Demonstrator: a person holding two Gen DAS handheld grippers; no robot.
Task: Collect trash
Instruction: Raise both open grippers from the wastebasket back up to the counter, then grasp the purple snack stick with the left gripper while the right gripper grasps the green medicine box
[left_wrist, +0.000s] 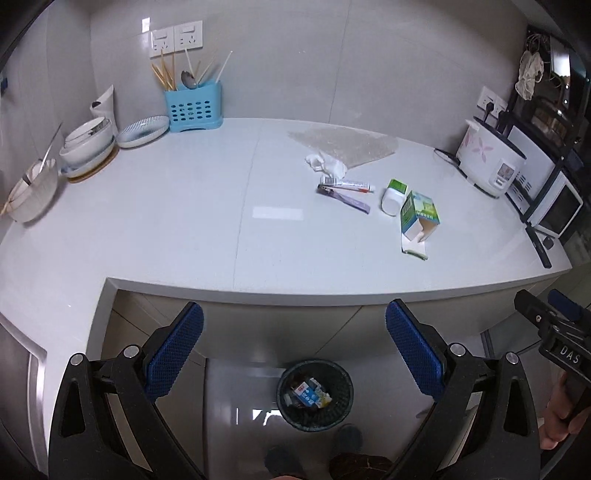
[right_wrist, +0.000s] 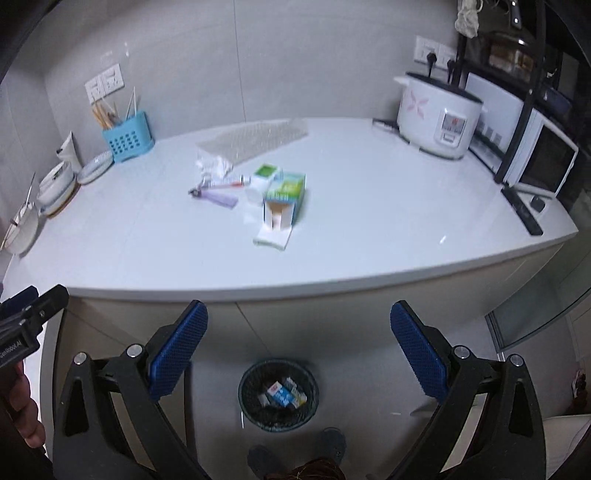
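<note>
Trash lies on the white counter (left_wrist: 184, 221): a green and white carton (left_wrist: 419, 218) with its end open, a white container with a green lid (left_wrist: 393, 195), a toothpaste tube (left_wrist: 347, 183), a purple wrapper (left_wrist: 345, 197), crumpled tissue (left_wrist: 325, 164) and a clear bubble-wrap sheet (left_wrist: 347, 144). The same carton (right_wrist: 282, 201) and tube (right_wrist: 229, 181) show in the right wrist view. A black mesh bin (left_wrist: 314, 395) on the floor holds a blue carton; it also shows in the right wrist view (right_wrist: 279, 395). My left gripper (left_wrist: 294, 343) and right gripper (right_wrist: 298, 345) are open and empty, held in front of the counter above the bin.
A blue utensil caddy (left_wrist: 194, 107), stacked bowls (left_wrist: 86, 144) and a plate (left_wrist: 142, 131) stand at the back left. A rice cooker (left_wrist: 487, 158) and a microwave on a black rack (left_wrist: 550, 206) stand at the right. A black remote (left_wrist: 539, 247) lies near the counter's right edge.
</note>
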